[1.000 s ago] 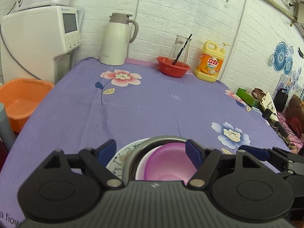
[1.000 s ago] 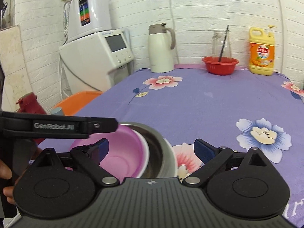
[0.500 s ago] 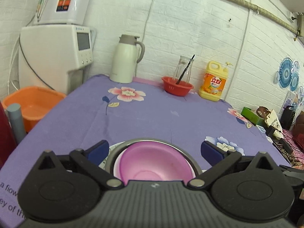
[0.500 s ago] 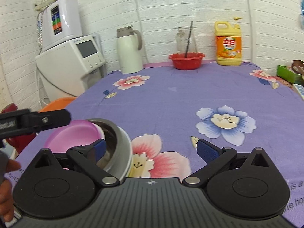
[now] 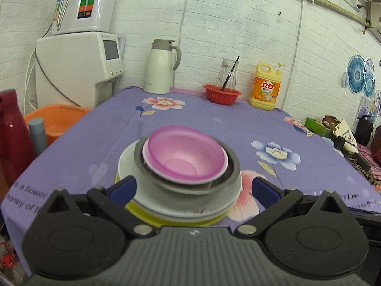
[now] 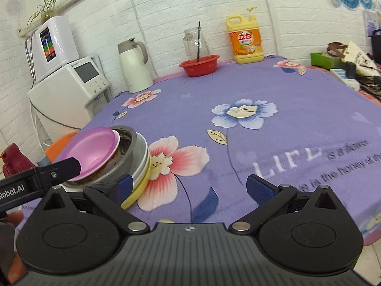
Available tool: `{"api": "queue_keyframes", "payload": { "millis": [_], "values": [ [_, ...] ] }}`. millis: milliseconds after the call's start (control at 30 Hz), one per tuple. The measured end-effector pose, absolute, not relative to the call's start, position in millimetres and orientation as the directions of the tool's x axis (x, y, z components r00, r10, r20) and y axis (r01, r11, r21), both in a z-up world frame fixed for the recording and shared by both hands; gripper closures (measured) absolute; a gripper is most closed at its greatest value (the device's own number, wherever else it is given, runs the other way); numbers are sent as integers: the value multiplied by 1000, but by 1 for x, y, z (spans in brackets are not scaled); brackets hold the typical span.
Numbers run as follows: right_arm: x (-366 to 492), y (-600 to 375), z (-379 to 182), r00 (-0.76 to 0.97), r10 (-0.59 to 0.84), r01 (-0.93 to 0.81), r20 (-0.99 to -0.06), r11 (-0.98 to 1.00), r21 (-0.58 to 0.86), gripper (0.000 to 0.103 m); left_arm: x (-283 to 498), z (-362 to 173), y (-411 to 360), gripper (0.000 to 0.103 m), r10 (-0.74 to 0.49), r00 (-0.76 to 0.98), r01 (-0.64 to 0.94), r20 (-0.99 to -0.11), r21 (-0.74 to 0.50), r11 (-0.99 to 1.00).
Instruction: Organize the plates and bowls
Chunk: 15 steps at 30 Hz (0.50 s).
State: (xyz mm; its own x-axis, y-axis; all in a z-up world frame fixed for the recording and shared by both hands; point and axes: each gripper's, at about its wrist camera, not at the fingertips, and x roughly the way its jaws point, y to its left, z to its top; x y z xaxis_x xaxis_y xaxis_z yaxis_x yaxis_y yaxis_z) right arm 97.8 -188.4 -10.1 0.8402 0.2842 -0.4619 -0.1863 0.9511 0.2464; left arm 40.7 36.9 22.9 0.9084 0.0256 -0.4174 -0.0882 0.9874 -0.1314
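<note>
A stack stands near the table's front edge: a yellow plate [image 5: 142,214] at the bottom, a white plate [image 5: 128,164] on it, then a metal bowl [image 5: 231,164] with a pink bowl [image 5: 185,155] nested inside. My left gripper [image 5: 194,187] is open and empty, just in front of the stack and above it. My right gripper [image 6: 188,186] is open and empty, to the right of the stack [image 6: 100,152], over bare cloth. The left gripper's body [image 6: 40,176] shows at the left edge of the right wrist view.
The purple flowered tablecloth [image 5: 214,124] covers the table. At the back stand a white thermos jug [image 5: 159,66], a red basket with a glass jar [image 5: 221,93] and a yellow detergent bottle [image 5: 266,88]. An orange basin [image 5: 57,121] and a red flask [image 5: 9,133] sit off the left edge.
Both grippers have pulled back and risen away from the stack. The whole stack now shows in the left wrist view. The right gripper has swung to the right.
</note>
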Motion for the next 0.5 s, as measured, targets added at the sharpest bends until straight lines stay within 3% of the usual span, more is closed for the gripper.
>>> {"api": "queue_keyframes", "payload": {
  "millis": [300, 500],
  "values": [
    [33, -207, -6, 902, 238, -169, -361, 963, 211, 0, -7, 27, 25, 0, -1, 932, -42, -361, -113, 993],
    [33, -211, -7, 902, 228, -163, -366, 966, 200, 0, -4, 24, 18, 0, 9, 926, -45, -376, -85, 995]
  ]
}}
